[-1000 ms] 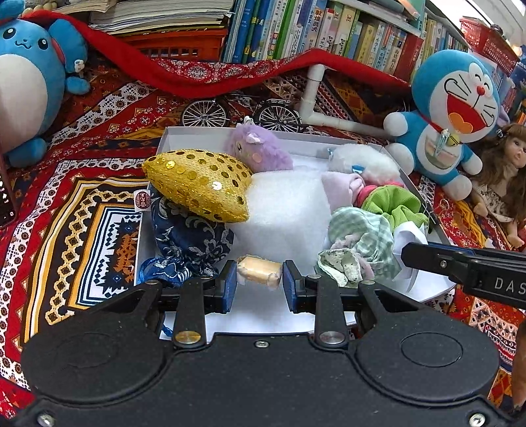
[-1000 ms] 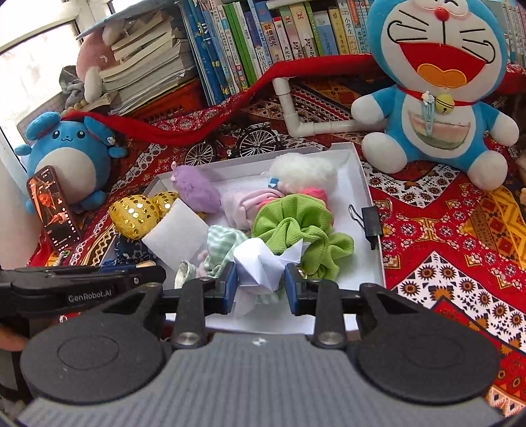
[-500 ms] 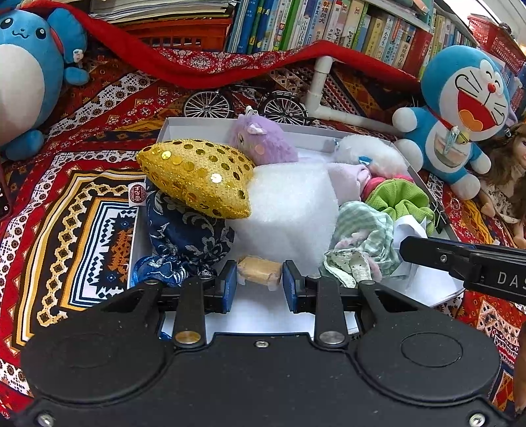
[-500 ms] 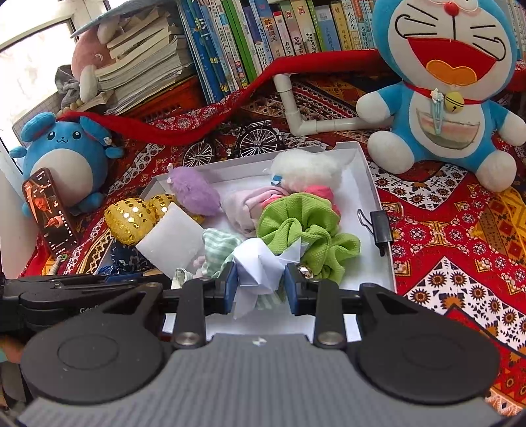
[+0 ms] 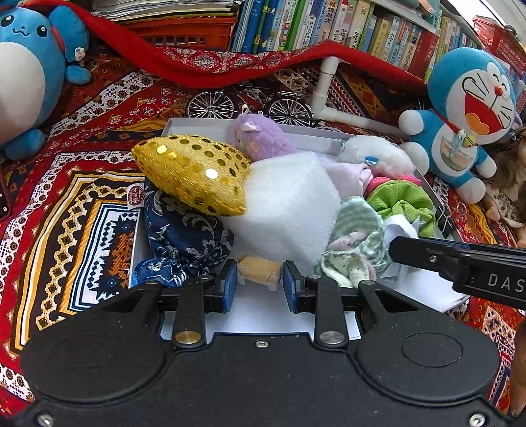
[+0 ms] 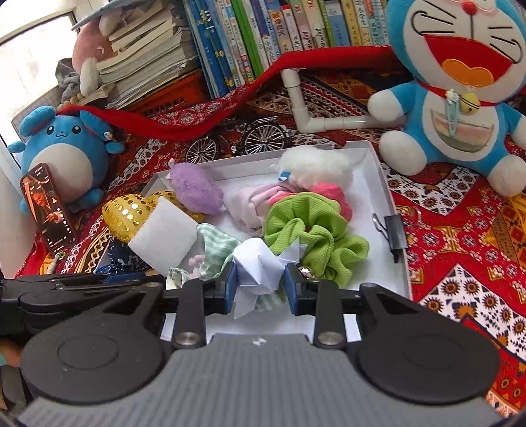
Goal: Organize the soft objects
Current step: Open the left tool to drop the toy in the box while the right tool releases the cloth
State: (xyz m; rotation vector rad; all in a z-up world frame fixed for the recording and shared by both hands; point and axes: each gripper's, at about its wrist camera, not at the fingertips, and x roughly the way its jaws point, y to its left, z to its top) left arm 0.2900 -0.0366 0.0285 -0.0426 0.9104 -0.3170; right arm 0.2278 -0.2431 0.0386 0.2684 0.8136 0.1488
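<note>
Bookshelves (image 5: 328,26) crammed with bright spines run along the back, and a red patterned cloth (image 5: 65,210) covers the table, where a shallow white box (image 5: 263,308) sits heaped with soft things.

From the left wrist view, the left gripper (image 5: 259,283) hangs low over the near, bare floor of the box, its jaws nearly together around a small tan squishy toy (image 5: 259,270). The toy fills the gap between the blue pads, so I take it as clamped, though lightly. Behind it a gold sequin cushion (image 5: 194,174) leans on a white foam block (image 5: 289,203), with a dark blue brocade pouch (image 5: 184,239) underneath. If the toy is to go down here, I would lower it onto the bare white patch and part the jaws slowly, keeping clear of the pouch so nothing gets dragged.

From the right wrist view, the right gripper (image 6: 259,283) is clenched on a crumpled white paper flower (image 6: 259,266), over the near edge of the box and touching a green scrunchie (image 6: 312,236). A checked green cloth (image 6: 217,246) lies just beside it on the left. The paper looks fragile, so a gentle hold and a straight, unhurried carry should keep it from tearing or snagging the scrunchie. With both grippers crowded at the same end of the box, I would move one at a time
</note>
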